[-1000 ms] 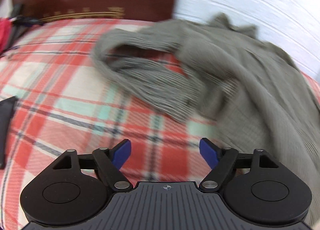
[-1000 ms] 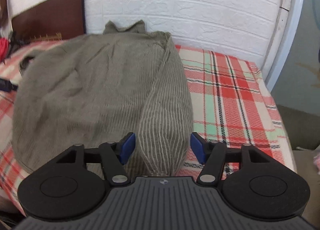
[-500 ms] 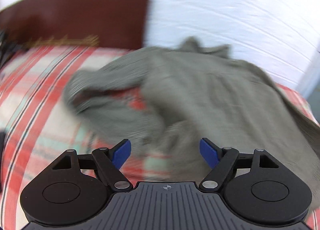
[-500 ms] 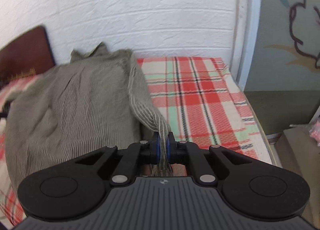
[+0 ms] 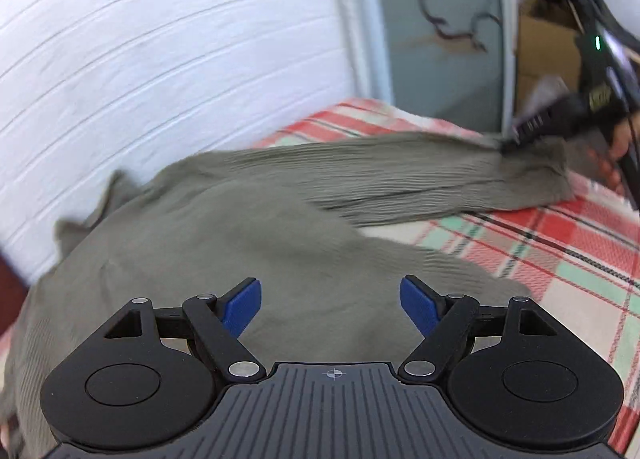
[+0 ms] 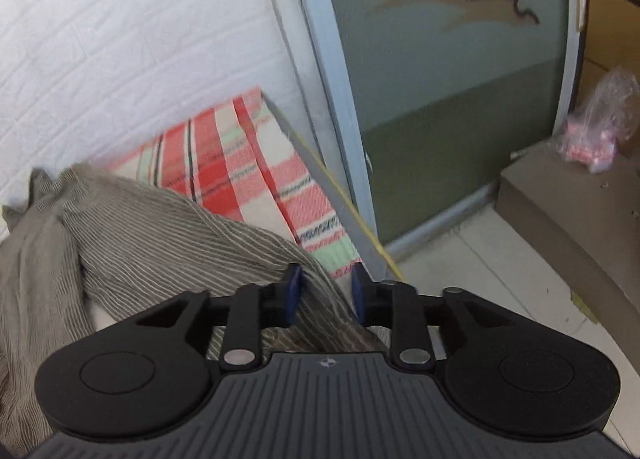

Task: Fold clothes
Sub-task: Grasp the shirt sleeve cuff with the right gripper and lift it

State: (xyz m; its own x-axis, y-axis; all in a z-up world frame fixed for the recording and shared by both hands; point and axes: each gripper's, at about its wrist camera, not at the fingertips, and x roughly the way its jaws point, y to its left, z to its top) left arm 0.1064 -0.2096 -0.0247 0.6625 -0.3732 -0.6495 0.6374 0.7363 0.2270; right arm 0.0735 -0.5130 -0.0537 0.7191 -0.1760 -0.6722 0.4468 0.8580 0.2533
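Note:
A grey-green ribbed garment (image 5: 240,227) lies spread on the plaid bed sheet (image 5: 560,259). Its long sleeve (image 5: 420,179) is stretched out to the right. My left gripper (image 5: 330,303) hovers open over the garment's body with nothing between its blue pads. In the left wrist view my right gripper (image 5: 507,144) sits at the sleeve's end, held by a hand. In the right wrist view the right gripper (image 6: 326,291) has its jaws opening. The striped sleeve (image 6: 200,243) still runs between the pads, which stand apart from it.
A white brick wall (image 5: 160,79) runs behind the bed. The bed's edge (image 6: 340,211) meets a sliding door (image 6: 440,79) with a painted branch. Cardboard boxes (image 6: 560,199) and a plastic bag (image 6: 596,127) stand on the tiled floor (image 6: 480,259) to the right.
The right gripper shut on the sleeve, drew it out toward the bed's foot edge, and its jaws have now parted. The left gripper swung right from the headboard side over the garment, staying open.

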